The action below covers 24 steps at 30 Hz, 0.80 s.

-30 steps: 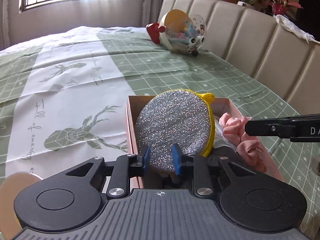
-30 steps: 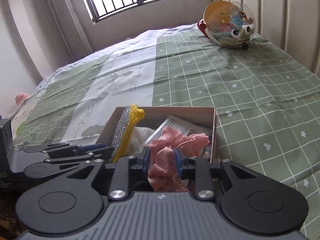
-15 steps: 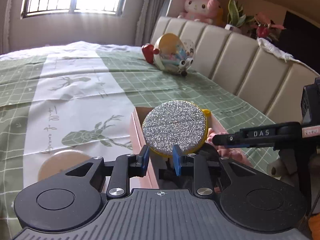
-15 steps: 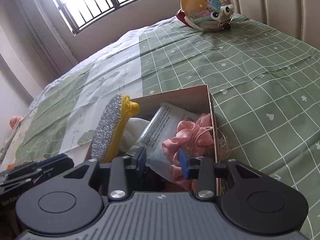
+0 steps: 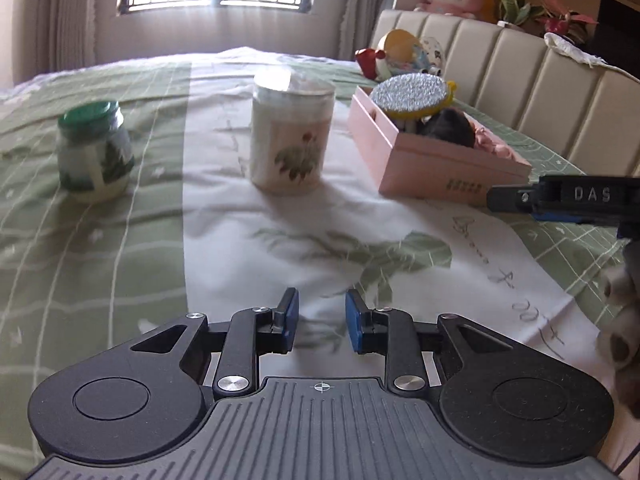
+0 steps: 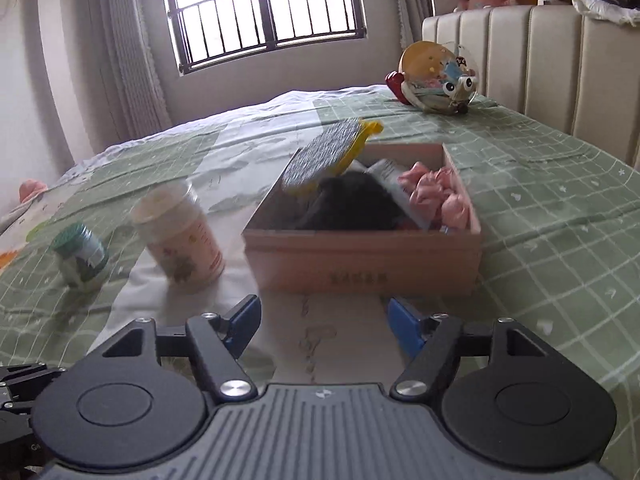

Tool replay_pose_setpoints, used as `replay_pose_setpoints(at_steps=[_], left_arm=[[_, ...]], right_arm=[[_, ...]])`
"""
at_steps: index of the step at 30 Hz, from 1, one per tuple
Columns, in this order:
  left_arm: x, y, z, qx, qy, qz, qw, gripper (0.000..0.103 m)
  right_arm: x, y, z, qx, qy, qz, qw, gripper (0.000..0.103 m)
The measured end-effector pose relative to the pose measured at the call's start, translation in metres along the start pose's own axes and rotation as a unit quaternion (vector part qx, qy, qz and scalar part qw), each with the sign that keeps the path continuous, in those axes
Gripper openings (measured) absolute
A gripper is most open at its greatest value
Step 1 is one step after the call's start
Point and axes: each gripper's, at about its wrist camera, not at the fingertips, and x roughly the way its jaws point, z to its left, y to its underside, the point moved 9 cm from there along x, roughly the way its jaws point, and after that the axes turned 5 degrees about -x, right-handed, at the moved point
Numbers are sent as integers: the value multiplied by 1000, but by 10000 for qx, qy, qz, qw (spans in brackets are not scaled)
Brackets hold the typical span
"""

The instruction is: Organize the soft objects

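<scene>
**Both grippers empty, soft things in the pink box**

The bed cover point(image 6: 540, 184), green-checked with a white printed band, spreads under everything; on it sits the pink box point(image 6: 360, 268), holding a glittery silver pad with yellow backing point(image 6: 324, 152) that leans tilted over its far left rim, a dark soft item point(image 6: 352, 204) in the middle, and a pink scrunchie point(image 6: 436, 192) along the right side; left of the box stand a floral canister point(image 5: 290, 136) and, further left, a green-lidded jar point(image 5: 94, 152); the right gripper point(image 6: 324, 320) hangs just before the box, jaws spread wide, gripping nothing; the left gripper point(image 5: 322, 316) hovers over the white band, well back from the box, jaws parted and empty.
</scene>
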Motion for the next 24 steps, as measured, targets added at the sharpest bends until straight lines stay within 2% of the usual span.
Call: replay_pose_setpoints(at_steps=[4,6,9,13,17,24], left_arm=[[-13,23,-9,252,-265,-456,9983,29],[-17,28,-13,247,-329,-530,9977,29],[-17,30,-15,263,-416,-627,9968,29],[-14,28,-17,206,-492,-669,9963,29],[-12,29,-19,293,-612,-660,9955,29],[-9,26,-15,-38,-503,-633,9967,29]], right_arm=[[8,50,20,-297,75,144,9994,74],[4,61,26,-648,252,-237,9973,75],[3,60,30,-763,127,-188,9968,85],[1,62,25,-622,-13,-301,9976,86],[0,65,30,-818,-54,-321,9961,87],[-2,67,30,-829,-28,-384,9958,87]])
